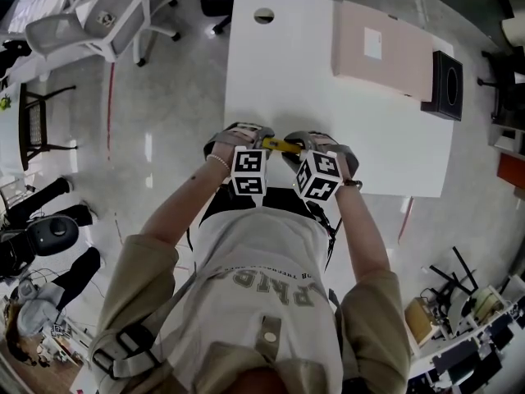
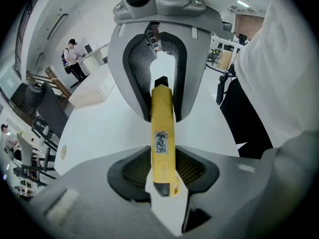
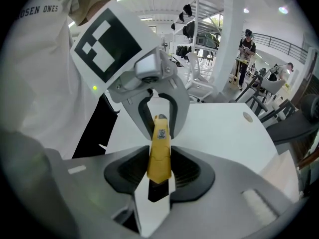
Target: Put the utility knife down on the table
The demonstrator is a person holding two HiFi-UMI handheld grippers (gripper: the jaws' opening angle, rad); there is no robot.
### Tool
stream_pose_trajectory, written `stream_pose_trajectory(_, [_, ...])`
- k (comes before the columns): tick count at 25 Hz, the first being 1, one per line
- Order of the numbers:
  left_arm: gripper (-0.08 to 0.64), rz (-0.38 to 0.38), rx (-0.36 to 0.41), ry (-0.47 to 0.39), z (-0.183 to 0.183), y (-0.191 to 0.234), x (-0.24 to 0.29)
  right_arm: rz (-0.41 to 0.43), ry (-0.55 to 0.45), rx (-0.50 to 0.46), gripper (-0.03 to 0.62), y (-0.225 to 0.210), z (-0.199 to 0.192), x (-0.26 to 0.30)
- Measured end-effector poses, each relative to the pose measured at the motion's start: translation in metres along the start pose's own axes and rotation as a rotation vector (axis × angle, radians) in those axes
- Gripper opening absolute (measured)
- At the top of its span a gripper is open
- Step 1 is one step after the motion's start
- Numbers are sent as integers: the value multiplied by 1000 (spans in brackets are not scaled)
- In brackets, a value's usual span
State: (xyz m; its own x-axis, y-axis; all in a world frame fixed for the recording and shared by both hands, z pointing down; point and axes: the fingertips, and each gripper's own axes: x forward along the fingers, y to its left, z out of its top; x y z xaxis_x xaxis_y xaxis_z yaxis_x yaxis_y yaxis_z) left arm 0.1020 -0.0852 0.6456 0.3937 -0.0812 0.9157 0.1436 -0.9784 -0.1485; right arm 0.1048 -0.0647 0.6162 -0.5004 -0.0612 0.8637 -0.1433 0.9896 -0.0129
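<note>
- The utility knife [image 1: 281, 145] is yellow and hangs bridged between my two grippers, above the near part of the white bench [image 1: 385, 146].
- In the left gripper view it runs straight away from the camera. A small white label [image 2: 161, 142] with dark print faces up, and its dark-tipped end is nearest the lens.
- The right gripper [image 3: 158, 171] has its jaws clenched on one end of the knife, and the yellow body is pinched between the dark pads.
- The left gripper [image 2: 163, 166] has the other end between its jaws. They look released, standing just beside the handle and not pressing it, with a sliver of bench showing alongside.
- From overhead the two grippers point steeply down and towards each other. Their marker cubes [image 1: 248, 171] sit side by side just in front of the person's pale shirt [image 1: 262, 269].
- The left hand [image 1: 223, 144] and the right hand [image 1: 343, 158] grip the tools from the outer sides.
- Farther back on the bench lies a flat pale pink board [image 1: 381, 52]. A black box [image 1: 445, 84] touches its right edge at the bench's far right corner.
- A round cable hole [image 1: 264, 15] sits near the far edge of the bench.
- A white office chair [image 1: 90, 19] stands on the glossy floor [image 1: 156, 97], well apart to the left.
</note>
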Motion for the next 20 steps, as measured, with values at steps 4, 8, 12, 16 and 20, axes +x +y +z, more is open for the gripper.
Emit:
stream_pose_trajectory(4, [160,-29,-29,-25,-1,-5,1,4,-18,19,135,0,-2,-2])
stream_pose_trajectory(8, [161,0,-26,-28,-2,2,-2,10,-32,37,135,0,-3,-2])
stream_pose_trajectory(12, [163,-9,-30,-11,-7,0,-2,13,-22,32,135,-1,-7,1])
stream_pose_trajectory(16, [169,-11,-59,-6,-14,0,-4,18,-18,38,135,-2,-11,3])
stream_pose_trajectory(20, [169,-4,-76,-4,-21,-1,-5,22,-13,35,136,-2,-13,9])
